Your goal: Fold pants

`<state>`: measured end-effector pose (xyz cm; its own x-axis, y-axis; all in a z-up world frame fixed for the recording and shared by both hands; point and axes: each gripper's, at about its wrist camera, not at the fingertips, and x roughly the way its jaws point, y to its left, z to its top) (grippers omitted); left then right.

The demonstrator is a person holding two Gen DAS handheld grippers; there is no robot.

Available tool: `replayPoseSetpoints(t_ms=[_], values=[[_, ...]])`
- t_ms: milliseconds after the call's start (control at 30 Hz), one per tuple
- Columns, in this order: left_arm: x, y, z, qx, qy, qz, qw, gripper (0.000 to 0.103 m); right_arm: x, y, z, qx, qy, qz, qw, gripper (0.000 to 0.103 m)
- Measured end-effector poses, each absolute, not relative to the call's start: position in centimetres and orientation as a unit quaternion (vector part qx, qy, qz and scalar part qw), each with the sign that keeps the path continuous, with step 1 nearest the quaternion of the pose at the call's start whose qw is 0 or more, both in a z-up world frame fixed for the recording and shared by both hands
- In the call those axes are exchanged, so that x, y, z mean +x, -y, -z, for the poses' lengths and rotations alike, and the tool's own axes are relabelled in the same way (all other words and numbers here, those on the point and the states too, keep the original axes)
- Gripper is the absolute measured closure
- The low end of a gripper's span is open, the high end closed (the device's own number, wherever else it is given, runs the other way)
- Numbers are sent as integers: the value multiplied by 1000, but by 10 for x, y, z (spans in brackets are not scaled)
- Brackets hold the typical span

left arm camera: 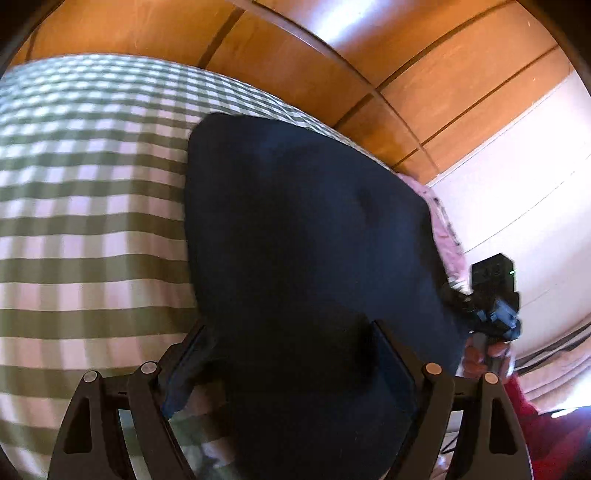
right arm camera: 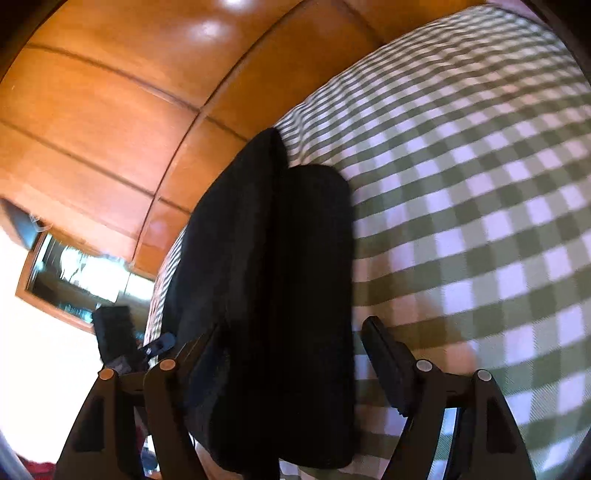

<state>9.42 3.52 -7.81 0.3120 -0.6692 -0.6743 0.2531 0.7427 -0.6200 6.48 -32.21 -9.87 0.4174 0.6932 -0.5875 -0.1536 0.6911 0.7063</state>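
Right wrist: my right gripper stands released around the pants; my left gripper likewise, on the checked bed.

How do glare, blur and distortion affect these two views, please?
Left wrist view: glare streaks on the wooden panels, pants nearly featureless dark, checked cover softly blurred. Right wrist view: bright spots on the wood, window area blown out, fisheye bending the checks.

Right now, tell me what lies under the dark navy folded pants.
The dark navy folded pants rest on a green-and-white checked bedcover, which shows all around them. Whatever sits directly beneath the cloth is covered and cannot be seen.
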Motion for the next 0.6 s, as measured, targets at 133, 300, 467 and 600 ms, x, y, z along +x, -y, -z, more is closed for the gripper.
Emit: replayPoseSetpoints(t_ms=[133, 300, 467, 600], values=[[93, -28, 79, -204, -494, 295, 792, 20, 71, 311, 99, 270, -465, -260, 802, 34], [77, -24, 64, -178, -474, 280, 816, 43, 68, 310, 95, 262, -451, -258, 813, 46], [66, -13, 32, -128, -445, 271, 844, 51, 68, 306, 77, 245, -431, -257, 829, 52], [76, -15, 14, -117, -424, 265, 858, 51, 80, 301, 59, 245, -410, -265, 838, 53]])
